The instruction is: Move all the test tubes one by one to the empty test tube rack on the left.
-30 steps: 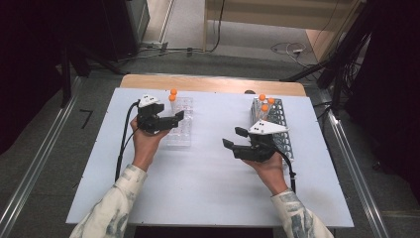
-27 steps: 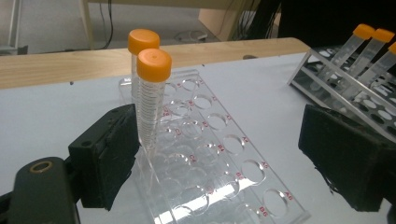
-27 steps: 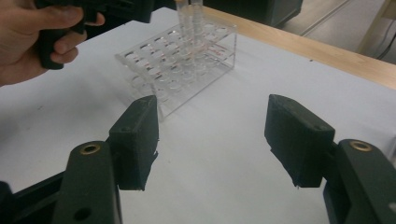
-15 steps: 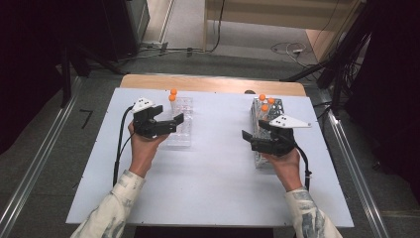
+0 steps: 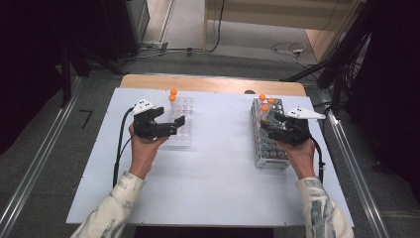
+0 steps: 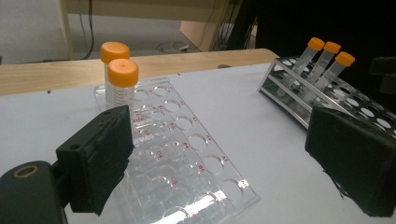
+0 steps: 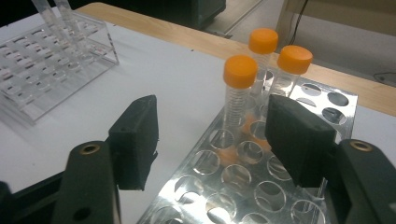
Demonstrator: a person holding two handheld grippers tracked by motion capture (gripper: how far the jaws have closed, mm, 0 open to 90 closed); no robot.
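A clear plastic rack [image 5: 183,106] [image 6: 187,154] lies on the white table's left half, with two orange-capped tubes [image 6: 122,79] upright at its far end. My left gripper [image 5: 171,119] [image 6: 224,158] hovers open over the rack's near part, nothing between its jaws. On the right a metal rack [image 5: 270,148] [image 7: 243,186] holds three orange-capped tubes [image 5: 265,107] [image 7: 239,88] at its far end. My right gripper [image 5: 270,121] [image 7: 217,140] is open above the metal rack, and the nearest tube stands just beyond the gap between its jaws, untouched.
The white table top [image 5: 218,173] has a wooden strip [image 5: 208,83] along its far edge. Rails run along both sides on the floor, and cables lie beyond the table. Between the two racks there is bare surface.
My right gripper has moved right and away from me, from the table's middle to over the metal rack, close to the tubes. The left gripper has barely shifted.
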